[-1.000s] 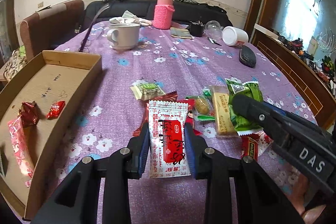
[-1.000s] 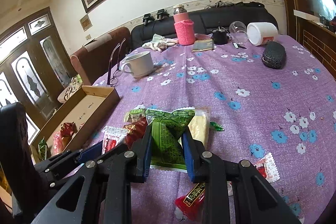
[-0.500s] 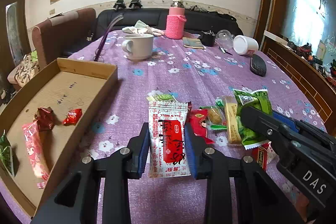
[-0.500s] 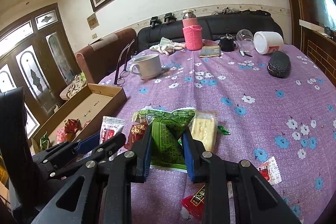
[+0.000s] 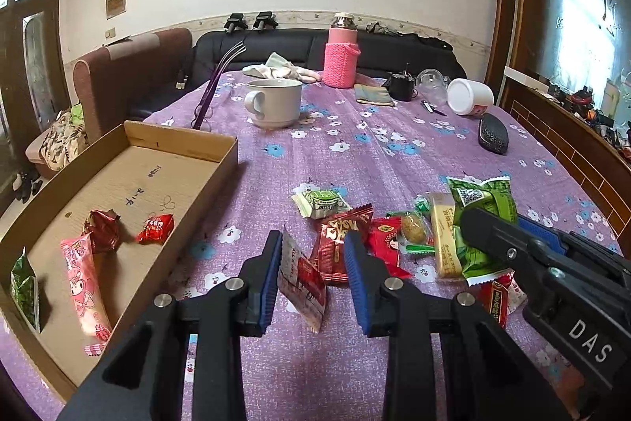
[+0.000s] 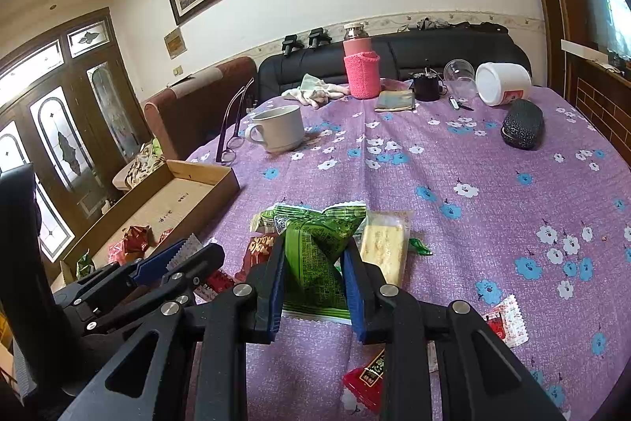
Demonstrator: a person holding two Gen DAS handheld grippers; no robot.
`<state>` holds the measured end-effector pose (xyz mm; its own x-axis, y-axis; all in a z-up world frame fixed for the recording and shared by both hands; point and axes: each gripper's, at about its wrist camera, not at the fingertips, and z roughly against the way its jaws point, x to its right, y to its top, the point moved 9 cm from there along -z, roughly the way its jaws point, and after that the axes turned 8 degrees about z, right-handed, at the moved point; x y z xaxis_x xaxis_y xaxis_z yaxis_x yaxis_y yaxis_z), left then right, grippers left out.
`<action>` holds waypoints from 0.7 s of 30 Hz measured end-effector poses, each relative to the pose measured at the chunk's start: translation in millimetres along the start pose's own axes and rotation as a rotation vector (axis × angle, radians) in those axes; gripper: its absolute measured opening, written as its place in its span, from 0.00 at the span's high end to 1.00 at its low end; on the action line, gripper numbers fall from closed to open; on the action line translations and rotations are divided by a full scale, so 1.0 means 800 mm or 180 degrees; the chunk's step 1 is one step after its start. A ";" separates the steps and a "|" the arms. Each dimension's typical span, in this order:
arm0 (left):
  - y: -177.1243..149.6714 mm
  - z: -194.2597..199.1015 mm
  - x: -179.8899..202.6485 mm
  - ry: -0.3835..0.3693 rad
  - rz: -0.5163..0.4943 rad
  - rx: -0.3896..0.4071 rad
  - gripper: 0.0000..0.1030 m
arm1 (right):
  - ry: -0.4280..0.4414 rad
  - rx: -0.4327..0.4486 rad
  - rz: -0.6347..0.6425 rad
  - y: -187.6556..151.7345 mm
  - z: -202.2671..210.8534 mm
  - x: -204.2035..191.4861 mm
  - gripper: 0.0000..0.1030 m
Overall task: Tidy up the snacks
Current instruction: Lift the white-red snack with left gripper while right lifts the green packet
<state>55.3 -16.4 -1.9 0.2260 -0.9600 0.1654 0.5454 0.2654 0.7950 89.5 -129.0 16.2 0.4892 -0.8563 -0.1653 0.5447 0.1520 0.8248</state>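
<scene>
My left gripper [image 5: 313, 279] stands open; a white-and-red snack packet [image 5: 301, 281] hangs tilted between its jaws, against the left pad. A cardboard box [image 5: 185, 139] lies to the left, holding a pink packet [image 5: 84, 287], red candies [image 5: 155, 225] and a green packet [image 5: 23, 287]. My right gripper [image 6: 315, 283] is shut on a green snack packet [image 6: 315, 255], also seen in the left wrist view [image 5: 483, 208]. Loose snacks lie on the purple cloth: a red packet [image 5: 339, 239], a yellow bar [image 5: 443, 235] and a green-white candy [image 5: 321, 202].
A white mug [image 5: 274, 101], glasses [image 5: 205, 101], a pink bottle [image 5: 341, 54], a black case [image 5: 493, 135], a white tub [image 5: 471, 97] and small items stand at the table's far side. More red packets [image 6: 364, 377] lie near the front edge.
My left gripper's jaws have opened; the white-and-red packet, held flat before, now hangs tilted and loose. Both grippers rose slightly. The right grip is unchanged.
</scene>
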 end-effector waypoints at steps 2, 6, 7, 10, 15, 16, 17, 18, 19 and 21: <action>-0.001 -0.001 -0.001 -0.0047 0.0041 -0.0041 0.70 | -0.0011 0.0003 -0.0007 0.001 0.000 0.001 0.72; -0.010 -0.007 -0.017 -0.0293 0.0336 -0.0310 0.70 | -0.0028 -0.0024 -0.0069 0.001 -0.002 0.009 0.72; -0.013 -0.006 -0.019 -0.0361 0.0364 -0.0361 0.70 | -0.0020 -0.0026 -0.0089 0.001 -0.002 0.010 0.72; -0.021 -0.008 -0.022 -0.0434 0.0377 -0.0471 0.70 | 0.0005 -0.0023 -0.0146 0.002 0.000 0.013 0.72; -0.033 -0.016 -0.012 -0.0409 0.0294 -0.0598 0.67 | 0.0028 -0.0002 -0.0144 0.003 0.003 0.011 0.72; -0.033 -0.017 -0.013 -0.0393 0.0297 -0.0614 0.66 | 0.0034 0.0002 -0.0150 0.003 0.003 0.011 0.72; -0.035 -0.019 -0.015 -0.0384 0.0317 -0.0648 0.65 | 0.0034 0.0005 -0.0150 0.003 0.003 0.011 0.72; -0.036 -0.022 -0.018 -0.0386 0.0357 -0.0685 0.63 | 0.0033 0.0002 -0.0148 0.003 0.003 0.011 0.72; -0.037 -0.022 -0.023 -0.0380 0.0395 -0.0716 0.62 | 0.0034 -0.0001 -0.0152 0.003 0.003 0.011 0.72; -0.041 -0.027 -0.028 -0.0362 0.0450 -0.0794 0.60 | 0.0044 -0.0004 -0.0170 0.003 0.004 0.012 0.72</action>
<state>50.2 -1.6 -44.4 0.2297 -0.9121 0.3397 0.6995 0.3974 0.5940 93.2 -138.2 18.3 0.4689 -0.8563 -0.2165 0.5711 0.1069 0.8139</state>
